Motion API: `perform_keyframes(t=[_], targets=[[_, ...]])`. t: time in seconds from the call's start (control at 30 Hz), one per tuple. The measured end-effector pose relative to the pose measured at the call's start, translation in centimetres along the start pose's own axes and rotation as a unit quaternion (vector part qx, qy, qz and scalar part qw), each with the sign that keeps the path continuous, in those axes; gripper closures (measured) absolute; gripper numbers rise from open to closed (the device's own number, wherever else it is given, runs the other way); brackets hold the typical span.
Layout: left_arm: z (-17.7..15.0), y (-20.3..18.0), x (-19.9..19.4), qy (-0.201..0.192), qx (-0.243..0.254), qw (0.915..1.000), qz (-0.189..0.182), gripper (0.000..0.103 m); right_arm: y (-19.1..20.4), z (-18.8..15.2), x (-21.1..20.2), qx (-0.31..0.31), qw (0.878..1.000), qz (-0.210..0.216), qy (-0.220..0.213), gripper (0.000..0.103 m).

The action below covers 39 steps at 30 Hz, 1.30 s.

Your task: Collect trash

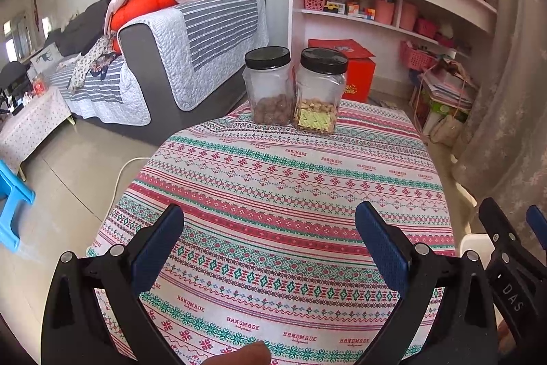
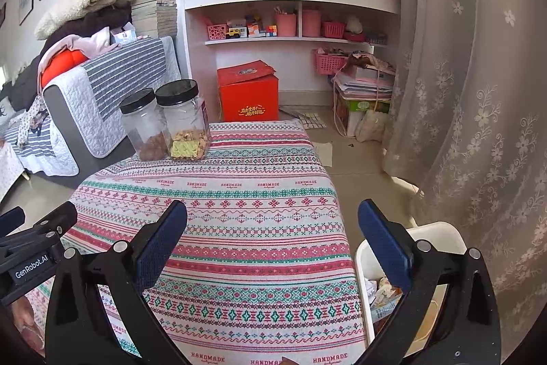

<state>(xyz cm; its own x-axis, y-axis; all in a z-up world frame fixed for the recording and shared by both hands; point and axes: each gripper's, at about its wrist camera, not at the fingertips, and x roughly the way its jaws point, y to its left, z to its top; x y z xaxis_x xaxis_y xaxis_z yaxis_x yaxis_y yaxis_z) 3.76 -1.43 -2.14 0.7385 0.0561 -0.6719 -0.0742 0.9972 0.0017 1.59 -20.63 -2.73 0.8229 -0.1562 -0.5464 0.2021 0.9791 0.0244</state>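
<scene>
A white trash bin (image 2: 441,233) stands on the floor by the table's right edge; crumpled paper and wrappers (image 2: 384,291) lie inside it. Its rim shows in the left wrist view (image 1: 473,242). My left gripper (image 1: 270,228) is open and empty above the near part of the patterned tablecloth (image 1: 273,187). My right gripper (image 2: 273,221) is open and empty above the tablecloth's (image 2: 239,194) right side, its right finger over the bin. No loose trash shows on the cloth.
Two black-lidded clear jars stand at the table's far edge, one with brown nuts (image 1: 268,84) and one with pale nuts (image 1: 319,89). A sofa (image 1: 164,57) is left, a white shelf (image 2: 290,9) and red box (image 2: 248,94) behind, a curtain (image 2: 478,91) right.
</scene>
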Motion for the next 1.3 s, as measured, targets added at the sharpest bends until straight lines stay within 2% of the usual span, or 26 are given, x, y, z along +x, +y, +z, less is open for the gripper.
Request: perform_keyframes(t=[1.3], targets=[[0.0, -0.01, 0.08, -0.005, 0.002, 1.0, 0.004, 0.006, 0.47, 0.1, 0.25, 0.004, 1.0, 0.005, 0.008, 0.007]])
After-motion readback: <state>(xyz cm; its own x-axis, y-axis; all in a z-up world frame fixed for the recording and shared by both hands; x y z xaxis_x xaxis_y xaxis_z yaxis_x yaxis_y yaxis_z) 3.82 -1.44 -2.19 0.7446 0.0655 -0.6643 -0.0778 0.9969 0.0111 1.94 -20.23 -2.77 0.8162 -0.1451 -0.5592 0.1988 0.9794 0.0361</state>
